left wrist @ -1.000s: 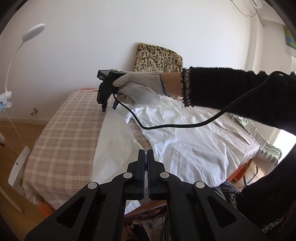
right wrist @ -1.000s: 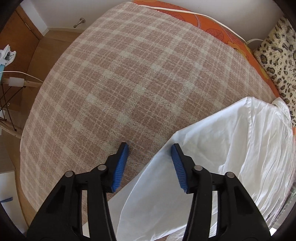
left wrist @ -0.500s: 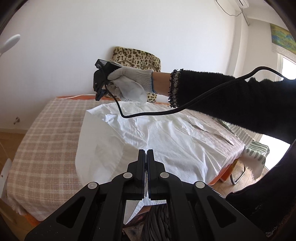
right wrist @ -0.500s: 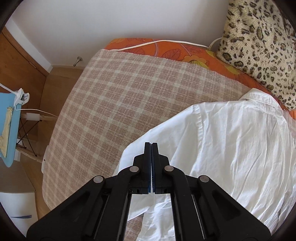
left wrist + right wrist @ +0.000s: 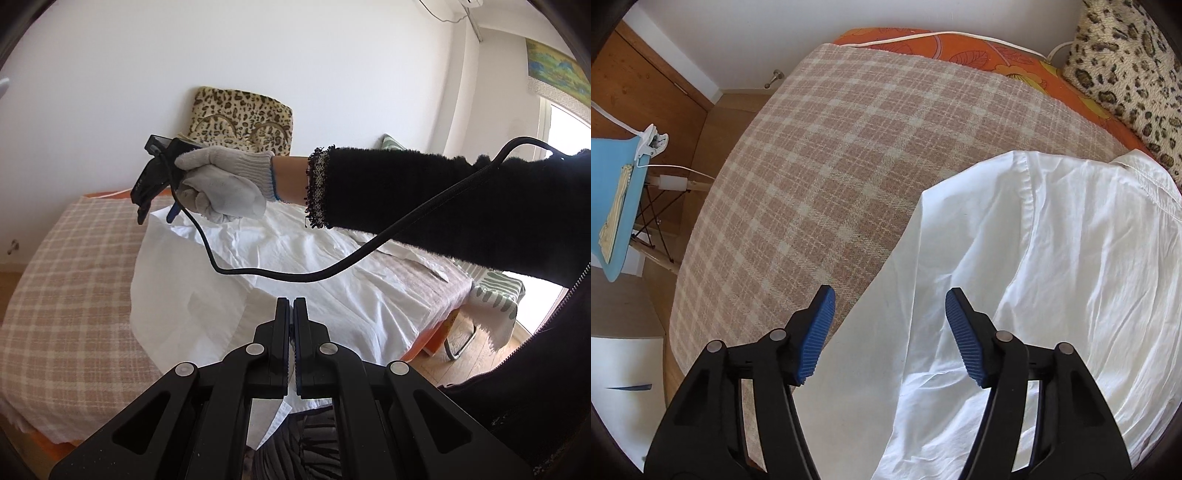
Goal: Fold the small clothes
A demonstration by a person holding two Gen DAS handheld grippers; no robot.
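A plaid-covered bed (image 5: 820,155) carries a white shirt (image 5: 1052,258) spread over its right part. The left hand-held gripper (image 5: 290,306) is clamped on the shirt's hem. The right hand-held gripper (image 5: 890,295), above the shirt's folded edge, has just opened, gripping nothing.

left wrist: low, across bed (image 5: 66,295) | right wrist: steeply down | shared: shirt (image 5: 1071,277)

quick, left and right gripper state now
left gripper: shut on the shirt hem
right gripper: open, just opened, empty, above the shirt
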